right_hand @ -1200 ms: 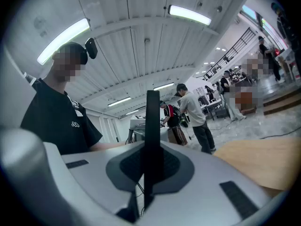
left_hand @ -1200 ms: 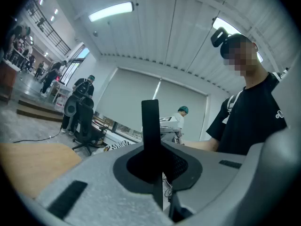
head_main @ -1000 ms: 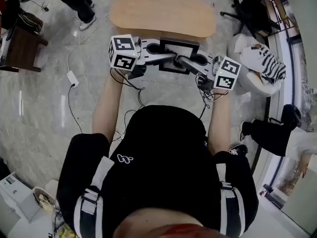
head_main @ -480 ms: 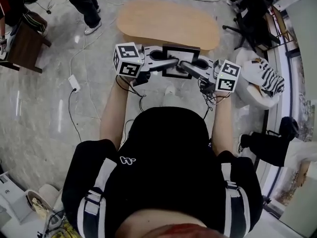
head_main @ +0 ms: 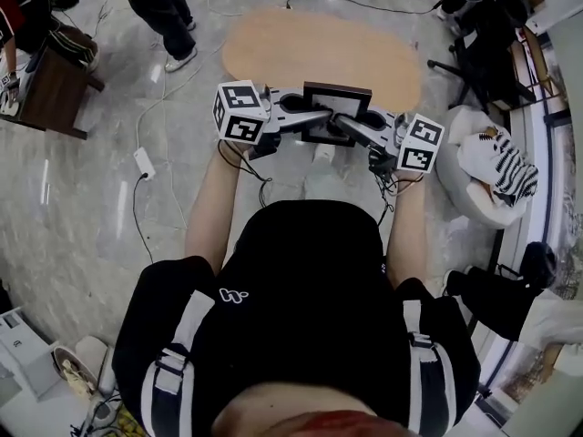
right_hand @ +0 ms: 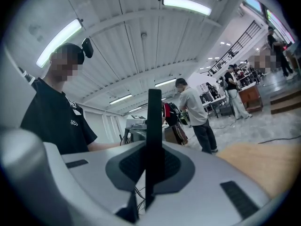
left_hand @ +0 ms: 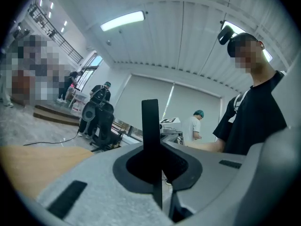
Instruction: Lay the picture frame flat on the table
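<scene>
Frame and grippers have come forward since a second ago. The picture frame (head_main: pixel 338 90) hung just short of the table (head_main: pixel 319 44) then, and now its far edge overlaps the table's near rim in the head view. It is still in the air, not yet laid down.

Both tools have it. The left gripper (head_main: pixel 314 116) is clamped on the frame's left rail and the right gripper (head_main: pixel 345 126) on the right rail. In each gripper view a thin dark edge of the frame stands pinched between jaws that are almost fully together. The face is turned up toward the person's head, though I cannot tell whether it is truly level.

My guess is that it handles as a light, stiff thing, since a narrow dark border held at two points shows no sag. The smooth rails look slippery against the pads, and a thin edge gives them little to bite on. If there is glass in the front it will not forgive a drop or a corner knock on the wood.

The side rails look like the right place to hold — opposite each other, about midway along, so it cannot pivot. I would ease the far edge down onto the tabletop first and let the rest follow before either jaw lets go.
</scene>
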The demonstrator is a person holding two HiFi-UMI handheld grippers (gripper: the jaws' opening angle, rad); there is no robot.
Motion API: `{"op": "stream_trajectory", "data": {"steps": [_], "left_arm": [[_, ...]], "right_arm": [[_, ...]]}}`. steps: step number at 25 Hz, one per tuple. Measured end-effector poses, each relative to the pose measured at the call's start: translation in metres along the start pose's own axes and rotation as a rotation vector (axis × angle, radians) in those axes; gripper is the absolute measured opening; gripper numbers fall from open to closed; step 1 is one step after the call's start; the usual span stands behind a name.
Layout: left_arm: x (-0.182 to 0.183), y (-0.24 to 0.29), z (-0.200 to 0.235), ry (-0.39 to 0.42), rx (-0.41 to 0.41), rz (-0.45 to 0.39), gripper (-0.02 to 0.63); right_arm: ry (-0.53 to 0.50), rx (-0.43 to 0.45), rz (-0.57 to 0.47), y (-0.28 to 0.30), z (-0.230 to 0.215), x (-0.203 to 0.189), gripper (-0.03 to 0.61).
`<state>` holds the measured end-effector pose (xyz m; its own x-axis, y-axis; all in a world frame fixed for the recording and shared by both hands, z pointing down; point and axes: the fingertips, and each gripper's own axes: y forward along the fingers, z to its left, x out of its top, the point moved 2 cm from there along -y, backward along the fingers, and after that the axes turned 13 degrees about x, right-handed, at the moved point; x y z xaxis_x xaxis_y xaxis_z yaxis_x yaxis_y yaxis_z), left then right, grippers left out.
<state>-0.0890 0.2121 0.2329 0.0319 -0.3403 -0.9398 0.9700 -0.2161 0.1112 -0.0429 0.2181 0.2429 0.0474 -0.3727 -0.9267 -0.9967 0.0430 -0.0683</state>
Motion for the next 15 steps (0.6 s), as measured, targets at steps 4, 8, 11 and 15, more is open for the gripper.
{"op": "stream_trajectory", "data": {"steps": [4,8,11,15], "left_arm": [[0.018,0.042,0.067,-0.034,0.002,0.024,0.017],[0.043,0.098,0.135,-0.061,0.003,0.039,0.018],[0.066,0.14,0.199,-0.118,0.005,0.057,0.02],[0.082,0.172,0.276,-0.2,0.029,0.097,0.029]], "right_arm": [[0.025,-0.008,-0.028,-0.029,-0.072,0.02,0.021],[0.049,-0.015,-0.035,-0.071,-0.148,0.05,0.021],[0.093,-0.022,-0.051,-0.1,-0.214,0.075,0.02],[0.17,-0.018,-0.078,-0.117,-0.294,0.094,0.018]]}}
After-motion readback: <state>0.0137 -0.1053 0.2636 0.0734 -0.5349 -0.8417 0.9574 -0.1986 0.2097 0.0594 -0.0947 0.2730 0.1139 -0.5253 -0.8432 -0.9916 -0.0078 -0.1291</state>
